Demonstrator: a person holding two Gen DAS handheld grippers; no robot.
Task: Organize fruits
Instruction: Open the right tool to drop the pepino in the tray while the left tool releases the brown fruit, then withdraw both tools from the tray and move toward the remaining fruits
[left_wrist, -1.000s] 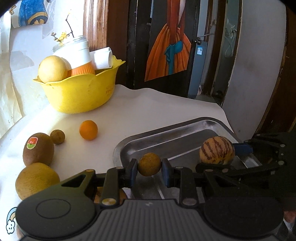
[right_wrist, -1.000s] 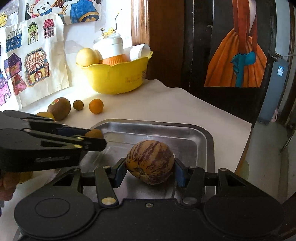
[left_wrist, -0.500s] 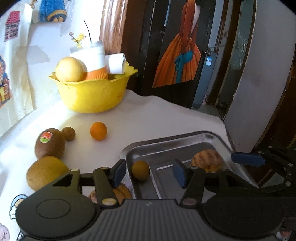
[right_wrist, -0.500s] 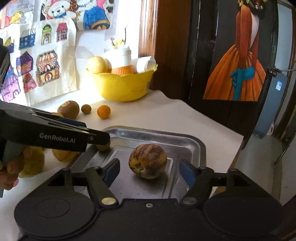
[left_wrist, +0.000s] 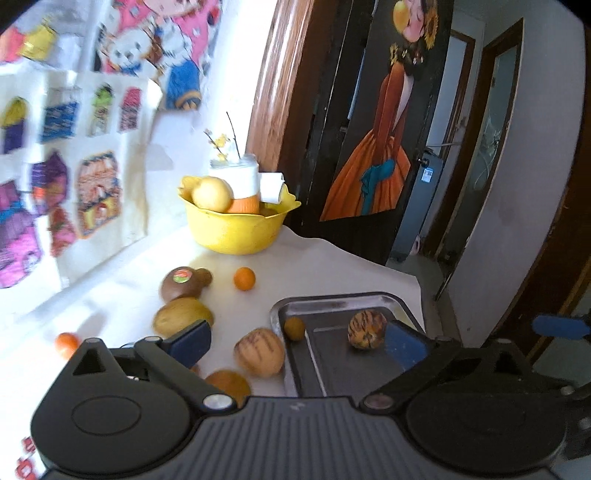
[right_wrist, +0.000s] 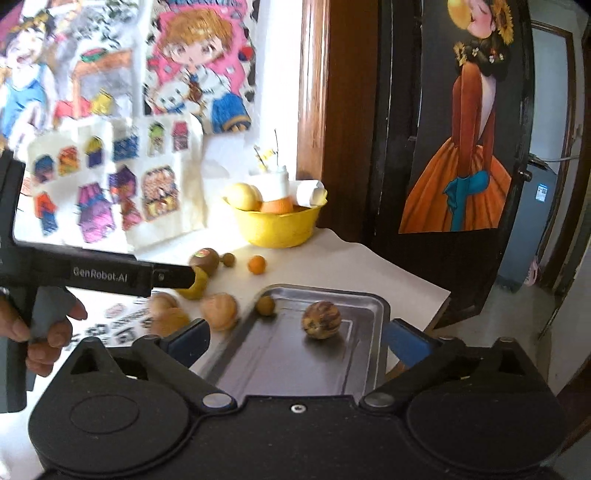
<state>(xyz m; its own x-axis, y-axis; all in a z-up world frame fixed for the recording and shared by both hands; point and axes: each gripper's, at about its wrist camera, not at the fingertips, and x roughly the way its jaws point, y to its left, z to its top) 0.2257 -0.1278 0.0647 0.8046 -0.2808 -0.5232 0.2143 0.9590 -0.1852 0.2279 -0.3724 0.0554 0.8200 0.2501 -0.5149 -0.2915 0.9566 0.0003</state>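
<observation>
White tablecloth (left_wrist: 317, 266) bears shiny rectangular metal tray (right_wrist: 373, 306) holding round striped melon (right_wrist: 321, 319).

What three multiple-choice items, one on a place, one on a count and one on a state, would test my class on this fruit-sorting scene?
1. Where is the striped round fruit?
A. in the yellow bowl
B. in the metal tray
C. on the white tabletop

2. How many fruits lie in the metal tray?
A. two
B. four
C. none

3. How does the right gripper stand?
A. shut on the striped fruit
B. shut on nothing
C. open, holding nothing

Key:
1 B, it sits on the tray's floor, away from the yellow bowl.
2 A, only the striped fruit and a small brown fruit at the tray's far left corner lie inside the rim.
3 C, its blue pads stand wide apart and touch nothing; its jaws have just been opening, and the striped fruit lies beyond them.
</observation>
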